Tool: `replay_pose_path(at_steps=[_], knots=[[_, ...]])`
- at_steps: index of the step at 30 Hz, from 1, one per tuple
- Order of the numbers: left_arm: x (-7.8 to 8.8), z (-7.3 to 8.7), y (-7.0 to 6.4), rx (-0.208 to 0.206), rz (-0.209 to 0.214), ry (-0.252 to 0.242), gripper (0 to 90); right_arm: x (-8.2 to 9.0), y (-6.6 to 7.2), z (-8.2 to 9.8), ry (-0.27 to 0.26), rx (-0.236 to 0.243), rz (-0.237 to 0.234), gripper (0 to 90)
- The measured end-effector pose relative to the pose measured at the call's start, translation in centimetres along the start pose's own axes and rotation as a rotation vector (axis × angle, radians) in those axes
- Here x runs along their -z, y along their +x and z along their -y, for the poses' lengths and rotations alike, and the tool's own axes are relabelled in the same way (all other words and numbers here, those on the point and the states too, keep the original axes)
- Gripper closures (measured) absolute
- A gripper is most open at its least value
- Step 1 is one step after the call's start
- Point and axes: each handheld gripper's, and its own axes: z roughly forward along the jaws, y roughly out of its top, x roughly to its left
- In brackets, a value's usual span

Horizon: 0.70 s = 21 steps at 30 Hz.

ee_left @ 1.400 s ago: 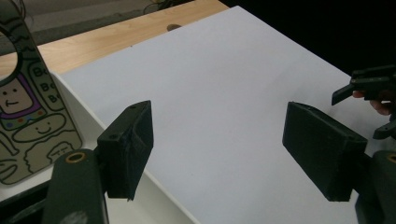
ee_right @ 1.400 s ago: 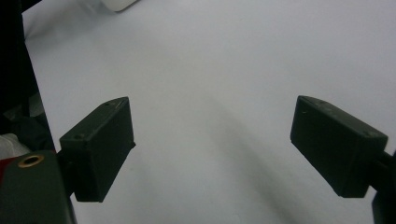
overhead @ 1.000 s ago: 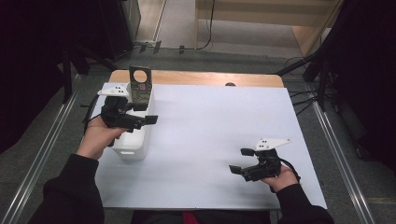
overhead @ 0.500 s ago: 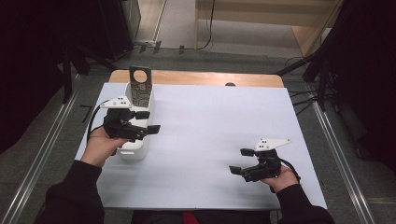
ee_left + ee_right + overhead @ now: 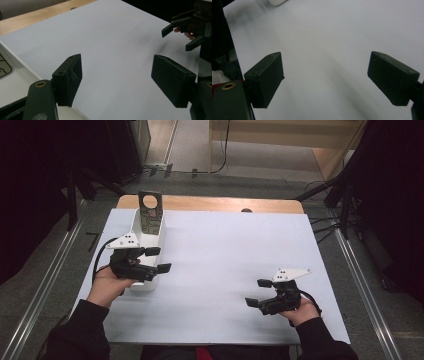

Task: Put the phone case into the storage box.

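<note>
On the left side of the white table cover (image 5: 230, 250) stands a long white tray (image 5: 141, 227), running from near to far, with a dark patterned plate with a round hole (image 5: 150, 210) standing upright at its far end. The left gripper (image 5: 157, 260) hangs over the near end of that tray, its jaws pointing right across the table; in the left gripper view its jaws stand wide apart with nothing between them, just the bare cover below and the tray's white rim (image 5: 15, 82) at the lower left. The right gripper (image 5: 261, 292) sits near the right near corner of the cover, well apart from the tray, held low in the person's hand; the right gripper view shows its jaws wide too and empty, with only white surface ahead.

Judging from how things lie, little of the work with the tray shows as done: neither gripper holds anything, the plate is untouched in its slot at the far end, and no other item lies out on the cover. The left gripper is the one placed to act, being right above the tray's near end, while the right waits. What is left seems to be nearly everything: taking hold of the tray or the plate and moving it
</note>
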Motion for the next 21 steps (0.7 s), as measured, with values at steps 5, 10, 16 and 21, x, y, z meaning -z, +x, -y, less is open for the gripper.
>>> replay_pose_path(at_steps=[5, 10, 16, 21], knots=[[-0.3, 0.4, -0.6, -0.02, -0.006, 0.006, 24.6, 0.0, 0.0, 0.0, 0.004, 0.005, -0.001, 12.6], [-0.3, 0.7, -1.3, -0.032, 0.003, 0.005, 24.5, 0.0, 0.0, 0.0, 0.002, 0.002, 0.002, 12.6], [-0.2, 1.1, -2.0, -0.041, 0.018, 0.007, 24.5, 0.0, 0.0, 0.1, 0.002, 0.002, 0.001, 12.6], [-0.1, 1.5, -2.7, -0.045, 0.024, 0.003, 24.5, 0.0, 0.1, 0.1, 0.002, 0.004, 0.0, 12.6]])
